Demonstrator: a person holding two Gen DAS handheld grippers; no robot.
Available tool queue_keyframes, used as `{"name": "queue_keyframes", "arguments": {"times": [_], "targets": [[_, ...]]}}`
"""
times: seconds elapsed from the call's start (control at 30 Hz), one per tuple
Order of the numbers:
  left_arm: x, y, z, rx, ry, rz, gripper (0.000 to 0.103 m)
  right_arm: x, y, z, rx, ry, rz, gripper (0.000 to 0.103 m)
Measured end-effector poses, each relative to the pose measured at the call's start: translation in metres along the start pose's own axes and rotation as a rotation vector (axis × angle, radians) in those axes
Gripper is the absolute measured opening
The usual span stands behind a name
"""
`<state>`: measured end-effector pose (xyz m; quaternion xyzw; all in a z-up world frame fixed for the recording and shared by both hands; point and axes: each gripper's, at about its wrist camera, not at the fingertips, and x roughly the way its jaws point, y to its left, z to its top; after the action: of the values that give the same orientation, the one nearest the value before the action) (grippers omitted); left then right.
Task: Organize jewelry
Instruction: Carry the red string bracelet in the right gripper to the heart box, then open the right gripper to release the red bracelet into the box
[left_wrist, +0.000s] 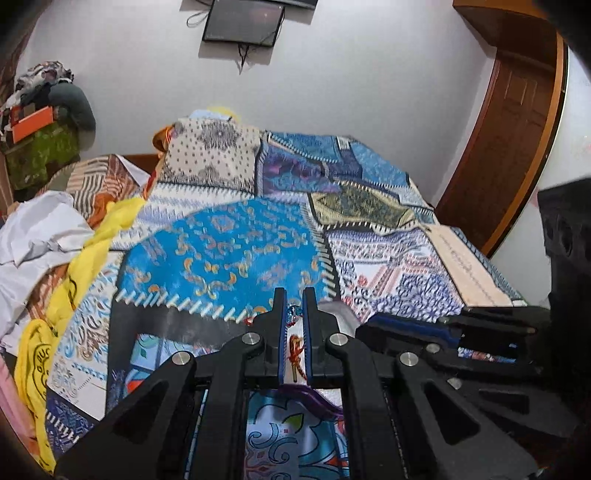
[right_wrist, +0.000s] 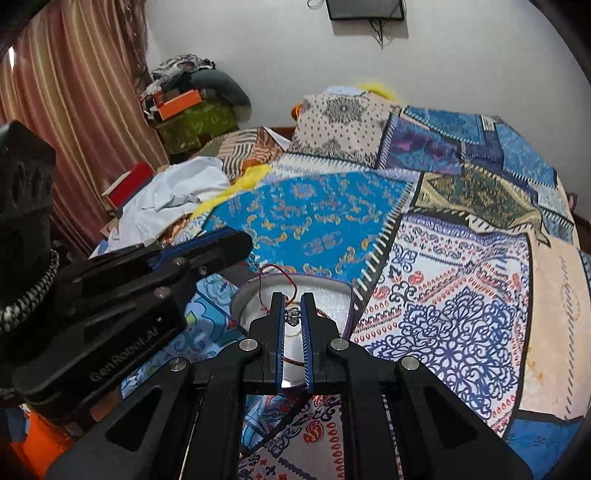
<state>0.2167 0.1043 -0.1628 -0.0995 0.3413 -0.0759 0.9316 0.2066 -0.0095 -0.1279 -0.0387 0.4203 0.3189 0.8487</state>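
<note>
My left gripper (left_wrist: 294, 295) is shut on a thread bracelet with a blue glass bead (left_wrist: 291, 312). Its orange-red cord (left_wrist: 295, 347) hangs down between the fingers. My right gripper (right_wrist: 291, 299) is shut on a small silver charm (right_wrist: 293, 315) on a brown cord, just above a round steel plate (right_wrist: 325, 295) that lies on the patchwork bedspread (right_wrist: 443, 295). A red thread (right_wrist: 275, 271) loops over the plate's far rim. The two grippers sit close side by side: the right gripper (left_wrist: 373, 326) shows at the right of the left wrist view, and the left gripper (right_wrist: 236, 242) at the left of the right wrist view.
Crumpled white cloth (right_wrist: 177, 188) and yellow fabric (left_wrist: 85, 251) lie along the bed's left side. A patterned pillow (left_wrist: 210, 155) rests at the head. A pile of clothes with an orange box (right_wrist: 181, 101) stands by the striped curtain (right_wrist: 74, 92). A wooden door (left_wrist: 509, 129) is at the right.
</note>
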Motion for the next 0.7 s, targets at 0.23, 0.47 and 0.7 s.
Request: {"name": "queue_keyframes", "arguments": {"times": [0.23,0.47,0.7], "targets": [[0.007,0.004,-0.013,-0.002,0.063,-0.009,0.006,0.01,-0.004,-0.004,0.011,0.035,0.003,0.008],[-0.003,-0.001,-0.014,0.026,0.06,0.019,0.006,0.013,-0.002,-0.006,-0.002,0.055,-0.014,0.008],[-0.023,-0.002,-0.012,0.036,0.042,0.056,0.015,0.013,0.002,-0.007,-0.021,0.07,-0.047,0.011]]}}
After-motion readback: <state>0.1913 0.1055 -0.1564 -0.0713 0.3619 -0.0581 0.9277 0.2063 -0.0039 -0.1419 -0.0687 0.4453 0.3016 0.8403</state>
